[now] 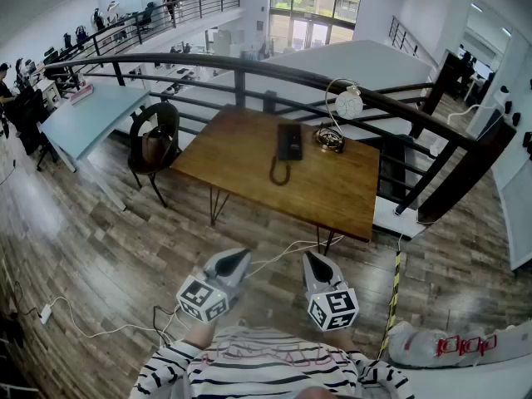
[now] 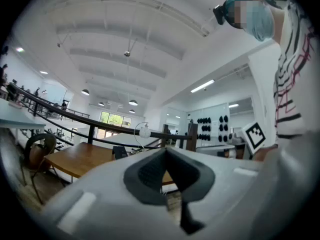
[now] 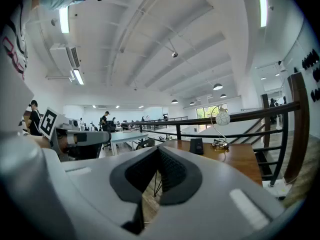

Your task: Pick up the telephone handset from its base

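A black telephone [image 1: 289, 142] rests on the far half of a wooden table [image 1: 249, 152], its handset on the base and its cord looping toward me. It shows small and distant in the left gripper view [image 2: 120, 152] and the right gripper view [image 3: 196, 146]. My left gripper [image 1: 241, 256] and right gripper [image 1: 309, 258] hang side by side over the floor, well short of the table's near edge. Both point toward the table. Each has its jaws shut, tips meeting, with nothing between them [image 2: 165, 151] [image 3: 159, 151].
A globe lamp [image 1: 347, 104] on a wire base stands just right of the phone. A dark railing [image 1: 249, 66] runs behind the table. A chair [image 1: 155, 144] sits at its left end. White cables [image 1: 100, 327] trail across the wooden floor, and a striped pole [image 1: 392, 298] stands at right.
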`<state>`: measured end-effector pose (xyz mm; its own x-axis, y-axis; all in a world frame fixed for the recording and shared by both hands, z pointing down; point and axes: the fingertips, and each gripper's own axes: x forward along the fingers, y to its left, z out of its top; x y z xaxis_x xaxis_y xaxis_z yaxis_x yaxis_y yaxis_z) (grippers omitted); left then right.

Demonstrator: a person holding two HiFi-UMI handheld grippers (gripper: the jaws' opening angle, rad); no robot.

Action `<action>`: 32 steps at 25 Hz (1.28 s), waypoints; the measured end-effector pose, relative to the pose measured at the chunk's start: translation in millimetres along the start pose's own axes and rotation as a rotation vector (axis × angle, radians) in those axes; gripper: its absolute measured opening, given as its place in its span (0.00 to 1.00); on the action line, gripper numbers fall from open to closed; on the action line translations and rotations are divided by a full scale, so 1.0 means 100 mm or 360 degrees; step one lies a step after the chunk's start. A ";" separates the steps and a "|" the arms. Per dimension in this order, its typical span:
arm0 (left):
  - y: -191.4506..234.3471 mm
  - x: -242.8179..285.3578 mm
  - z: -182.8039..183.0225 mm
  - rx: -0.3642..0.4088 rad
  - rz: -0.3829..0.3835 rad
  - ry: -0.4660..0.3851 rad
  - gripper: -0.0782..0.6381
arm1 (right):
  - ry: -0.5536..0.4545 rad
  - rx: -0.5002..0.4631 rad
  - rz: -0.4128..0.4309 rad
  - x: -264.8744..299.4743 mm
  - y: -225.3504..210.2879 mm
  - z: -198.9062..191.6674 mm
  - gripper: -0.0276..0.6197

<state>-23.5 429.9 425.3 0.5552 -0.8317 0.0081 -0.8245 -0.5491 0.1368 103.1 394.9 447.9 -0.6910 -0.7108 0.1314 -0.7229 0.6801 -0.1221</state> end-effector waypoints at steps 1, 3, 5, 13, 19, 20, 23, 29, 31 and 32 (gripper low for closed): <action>-0.03 0.03 -0.01 -0.0001 0.0008 -0.0002 0.11 | 0.0003 0.0001 0.0009 -0.02 -0.03 -0.01 0.04; -0.08 0.08 -0.05 0.0000 0.0023 -0.0001 0.11 | 0.0005 0.0013 0.0031 -0.05 -0.10 -0.03 0.04; -0.13 0.13 -0.09 0.0003 0.0029 0.0007 0.11 | -0.0012 0.0035 0.0058 -0.07 -0.14 -0.04 0.04; -0.09 0.36 -0.17 0.0023 0.0006 0.0038 0.11 | -0.0053 0.0043 0.0060 0.04 -0.28 -0.01 0.07; 0.24 0.66 -0.22 0.0013 -0.0048 0.0028 0.12 | -0.0051 0.0035 -0.0025 0.36 -0.49 -0.02 0.18; 0.32 0.71 -0.22 0.0009 -0.0057 0.0027 0.12 | -0.0046 0.0034 -0.0044 0.44 -0.53 -0.02 0.20; 0.61 0.84 -0.20 -0.0003 -0.0106 0.0033 0.12 | -0.0032 0.0040 -0.0089 0.73 -0.60 0.02 0.22; 1.28 1.11 -0.05 -0.0018 -0.0180 0.0054 0.25 | -0.0018 0.0060 -0.0169 1.39 -0.65 0.15 0.28; 1.51 1.19 -0.01 -0.0020 -0.0199 0.0058 0.27 | -0.0011 0.0064 -0.0200 1.60 -0.67 0.19 0.28; 1.62 1.24 0.00 -0.0024 -0.0210 0.0060 0.27 | -0.0007 0.0068 -0.0215 1.71 -0.69 0.20 0.28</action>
<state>-88.5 238.1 448.1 0.6629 -0.7483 0.0262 -0.7422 -0.6522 0.1542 34.7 223.2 458.6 -0.5873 -0.7963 0.1449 -0.8087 0.5700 -0.1456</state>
